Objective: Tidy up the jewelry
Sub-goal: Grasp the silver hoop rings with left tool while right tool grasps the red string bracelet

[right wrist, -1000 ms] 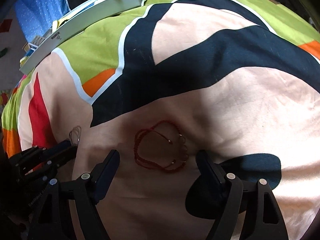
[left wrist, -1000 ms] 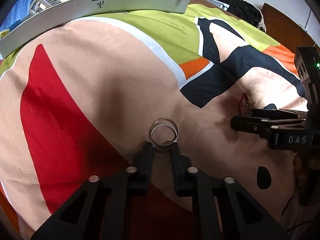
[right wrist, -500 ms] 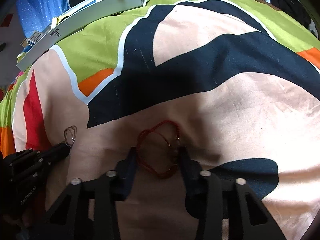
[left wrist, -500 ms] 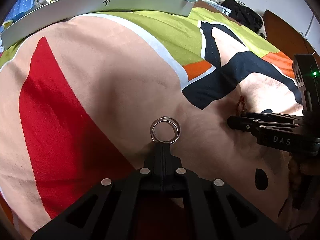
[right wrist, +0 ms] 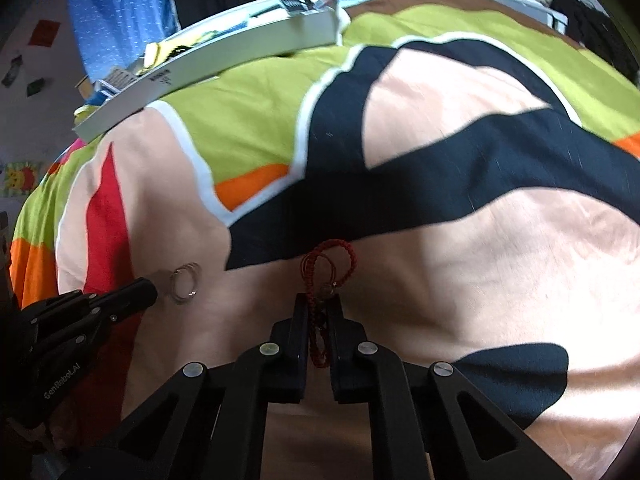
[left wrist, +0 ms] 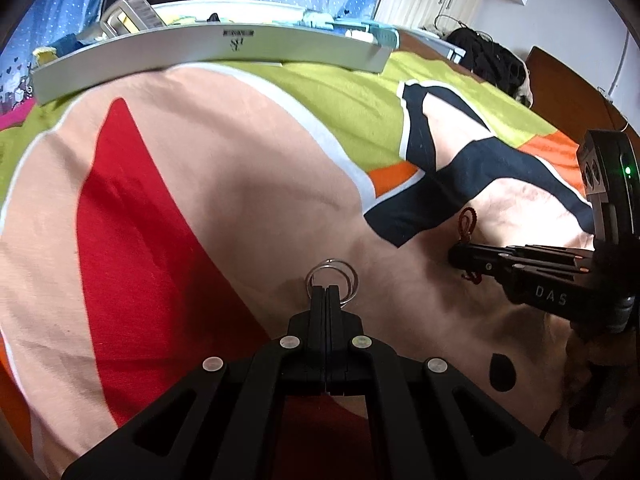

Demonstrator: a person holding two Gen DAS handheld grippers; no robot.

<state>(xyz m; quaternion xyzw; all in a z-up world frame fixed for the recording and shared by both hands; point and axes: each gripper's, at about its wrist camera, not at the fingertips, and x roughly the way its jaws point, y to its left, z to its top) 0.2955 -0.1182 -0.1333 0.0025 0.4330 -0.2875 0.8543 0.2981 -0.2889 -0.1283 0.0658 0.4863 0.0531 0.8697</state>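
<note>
A pair of silver rings (left wrist: pixel 332 280) stands up from the patterned bedspread (left wrist: pixel 208 184), pinched at its near edge by my left gripper (left wrist: pixel 327 292), which is shut on it. The right wrist view shows the same silver rings (right wrist: pixel 185 282) at the tip of the left gripper (right wrist: pixel 150 290). A red cord bracelet (right wrist: pixel 330 268) is bunched between the fingers of my right gripper (right wrist: pixel 319 300), which is shut on it, its loop sticking out ahead. From the left wrist view the red cord bracelet (left wrist: pixel 466 222) pokes out of the right gripper (left wrist: pixel 456 258).
A long grey tray (left wrist: pixel 224 46) holding several small items lies at the far side of the bedspread; the grey tray (right wrist: pixel 208 68) also shows in the right wrist view. Dark clothing (left wrist: pixel 492 60) lies at the back right. A brown headboard (left wrist: pixel 576 92) stands beyond it.
Both grippers went from open to shut: the left onto the silver rings, the right onto the red bracelet. Both items are now lifted slightly off the bedspread.
</note>
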